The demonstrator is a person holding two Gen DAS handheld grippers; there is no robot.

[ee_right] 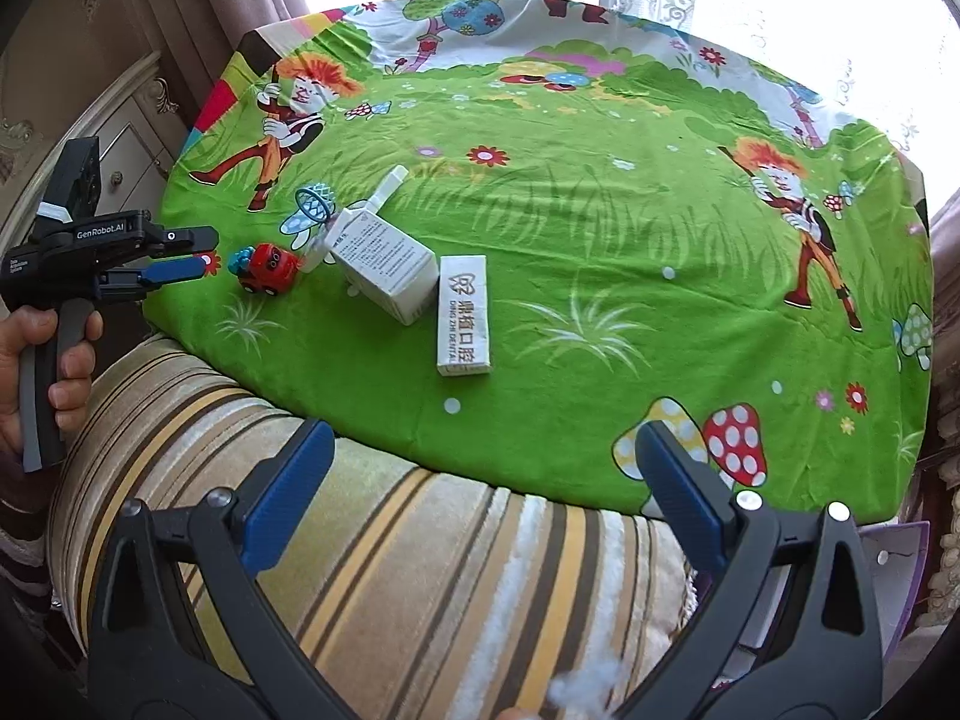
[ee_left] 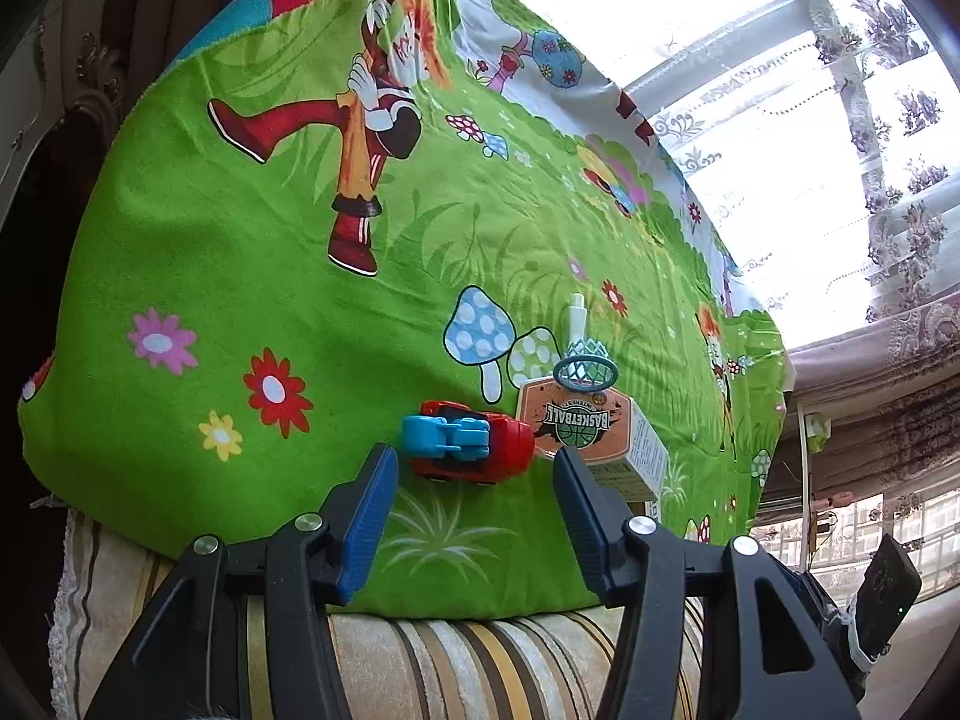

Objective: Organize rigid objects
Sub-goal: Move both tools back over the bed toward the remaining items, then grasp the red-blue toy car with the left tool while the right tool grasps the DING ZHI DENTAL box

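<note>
From the left wrist, the left gripper (ee_left: 474, 480) stands part open and empty, just short of the toy car (ee_left: 471, 441) beside the basketball hoop toy (ee_left: 579, 414).

From the right wrist, the right gripper (ee_right: 486, 474) gapes wide, empty; the dental box (ee_right: 463, 315) and white carton (ee_right: 384, 267) lie loose, so sorting seems barely begun.

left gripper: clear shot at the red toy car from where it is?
Probably yes. The left gripper has open, empty jaws, with the red toy car just beyond its tips. The basketball hoop toy beside it crowds one finger.
</note>
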